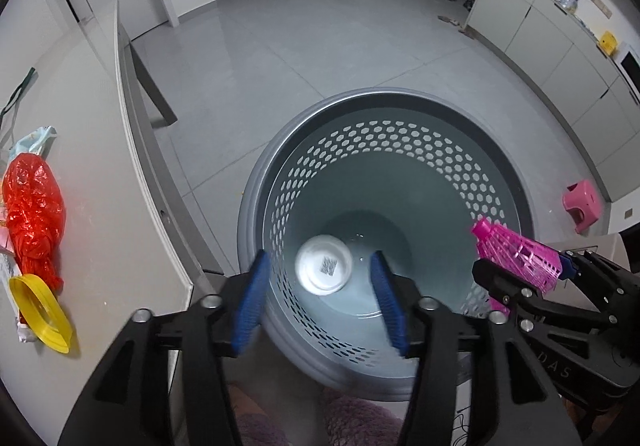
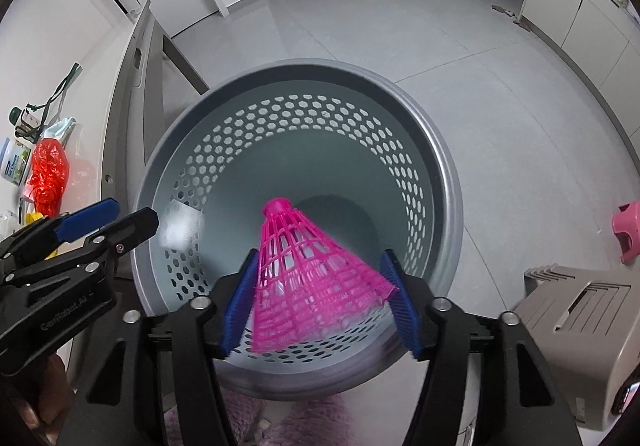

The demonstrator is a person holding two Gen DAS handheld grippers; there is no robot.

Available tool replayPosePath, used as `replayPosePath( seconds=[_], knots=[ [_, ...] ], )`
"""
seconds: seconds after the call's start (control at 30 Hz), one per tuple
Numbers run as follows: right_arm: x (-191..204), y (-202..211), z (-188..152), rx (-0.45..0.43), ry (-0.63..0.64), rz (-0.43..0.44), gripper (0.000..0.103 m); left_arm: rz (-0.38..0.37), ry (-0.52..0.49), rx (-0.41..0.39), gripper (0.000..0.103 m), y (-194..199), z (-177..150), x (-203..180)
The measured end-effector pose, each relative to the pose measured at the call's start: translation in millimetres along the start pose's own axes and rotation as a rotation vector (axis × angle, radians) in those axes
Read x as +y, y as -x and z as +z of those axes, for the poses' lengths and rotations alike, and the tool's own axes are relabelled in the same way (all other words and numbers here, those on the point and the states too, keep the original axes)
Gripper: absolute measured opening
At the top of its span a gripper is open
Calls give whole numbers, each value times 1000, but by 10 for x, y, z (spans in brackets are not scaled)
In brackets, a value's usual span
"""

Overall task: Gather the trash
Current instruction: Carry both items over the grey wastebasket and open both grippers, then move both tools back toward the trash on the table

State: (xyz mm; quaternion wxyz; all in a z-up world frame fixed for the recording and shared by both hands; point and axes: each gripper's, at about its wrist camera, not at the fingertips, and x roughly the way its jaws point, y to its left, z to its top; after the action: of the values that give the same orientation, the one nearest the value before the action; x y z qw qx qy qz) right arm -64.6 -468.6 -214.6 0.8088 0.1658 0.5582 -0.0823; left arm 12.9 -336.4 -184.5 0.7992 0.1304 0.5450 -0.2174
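A grey perforated bin [image 1: 384,106] stands on the floor below both grippers; it also shows in the right wrist view [image 2: 304,74]. My left gripper [image 1: 320,298] is open and empty over the bin. A white cup [image 1: 324,266] is blurred in mid-air inside the bin, seen as a white smear [image 2: 180,230] in the right wrist view. My right gripper [image 2: 320,298] is shut on a pink plastic shuttlecock [image 2: 308,274], held over the bin's near rim; the shuttlecock shows at the right of the left wrist view [image 1: 516,252]. On the table lie a red plastic bag [image 1: 34,206] and a yellow ring [image 1: 40,312].
The white table [image 1: 100,166] sits left of the bin. A pink stool [image 1: 582,204] stands on the floor at right. A grey crate [image 2: 580,334] is near my right gripper. White cabinets [image 1: 560,46] line the right wall. Packets [image 2: 16,166] lie further back on the table.
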Motion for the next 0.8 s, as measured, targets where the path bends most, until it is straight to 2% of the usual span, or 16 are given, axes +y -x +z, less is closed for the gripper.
replayPosePath(
  seconds=[0.13, 0.37, 0.8],
  knots=[
    [-44, 23, 2, -6, 1, 9, 63, 19, 5, -7, 62, 15, 2, -27],
    [-74, 91, -59, -9, -4, 23, 63, 33, 22, -6, 62, 77, -40, 9],
    [48, 381, -27, -26, 44, 82, 65, 87, 95, -73, 68, 537, -74, 243]
  ],
)
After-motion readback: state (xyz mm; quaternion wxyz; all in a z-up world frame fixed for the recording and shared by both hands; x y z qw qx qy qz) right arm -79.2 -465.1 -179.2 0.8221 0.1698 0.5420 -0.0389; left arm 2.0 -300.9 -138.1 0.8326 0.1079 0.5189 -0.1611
